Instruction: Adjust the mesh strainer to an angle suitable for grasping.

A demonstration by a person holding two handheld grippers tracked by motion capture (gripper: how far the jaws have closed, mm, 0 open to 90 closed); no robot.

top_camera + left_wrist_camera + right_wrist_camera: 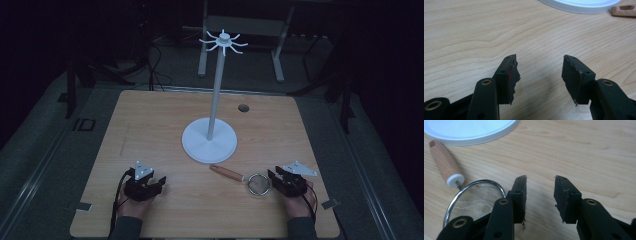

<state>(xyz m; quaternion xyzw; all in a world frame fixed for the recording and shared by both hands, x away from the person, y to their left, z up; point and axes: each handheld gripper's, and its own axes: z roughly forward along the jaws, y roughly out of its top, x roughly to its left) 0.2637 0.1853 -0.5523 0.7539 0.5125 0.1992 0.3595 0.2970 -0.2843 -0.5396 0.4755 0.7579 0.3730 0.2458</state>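
A small strainer lies on the wooden table, its wire-mesh bowl (259, 184) near the front right and its wooden handle (227, 173) pointing towards the white stand's round base (209, 145). My right gripper (279, 176) rests just right of the mesh bowl. In the right gripper view the right gripper (540, 178) is open over bare wood, with the strainer's rim (477, 182) just outside one jaw and the handle (445, 162) beyond it. My left gripper (150, 182) sits at the front left; in its own view the left gripper (539, 58) stands open with nothing between the fingers.
The white stand's thin pole (216, 90) rises from the table's middle to a crown of hooks (223, 42). A dark round hole (243, 108) sits in the tabletop (150, 125) at the back right. Table legs and cables lie on the dark floor behind.
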